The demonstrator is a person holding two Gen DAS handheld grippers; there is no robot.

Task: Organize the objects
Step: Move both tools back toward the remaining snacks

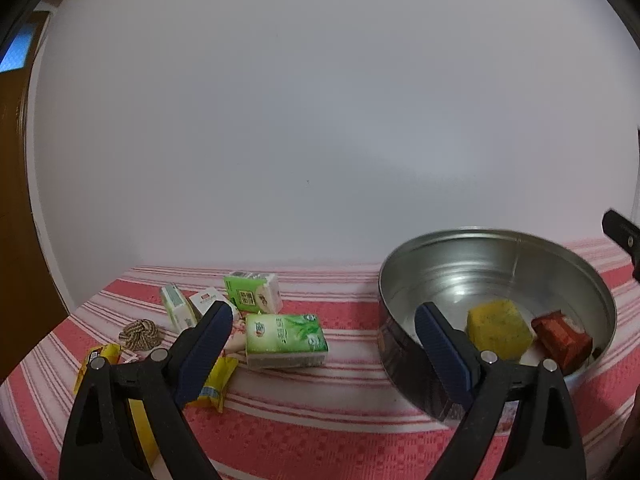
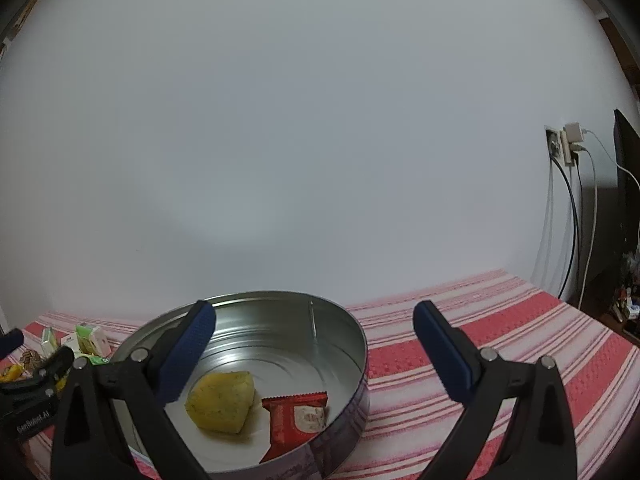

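A round metal tin [image 1: 500, 256] [image 2: 344, 320] stands on the striped cloth and holds a yellow sponge-like block [image 1: 498, 330] [image 2: 222, 400] and a red snack packet [image 1: 562, 334] [image 2: 298, 416]. Left of the tin lies a green tissue pack [image 1: 284, 338], with more small packs [image 1: 252, 292] behind it, a knotted rope ball [image 1: 140, 334] and yellow snack wrappers [image 1: 218, 380]. My left gripper [image 1: 324, 332] is open above the cloth, between the tissue pack and the tin. My right gripper [image 2: 314, 332] is open over the tin's near right rim, holding nothing.
The red-and-white striped cloth [image 2: 500, 344] runs to a white wall. A wall socket with plugs and cables [image 2: 568, 144] and a dark object stand at the far right. A brown wooden door frame [image 1: 16, 200] sits at the left.
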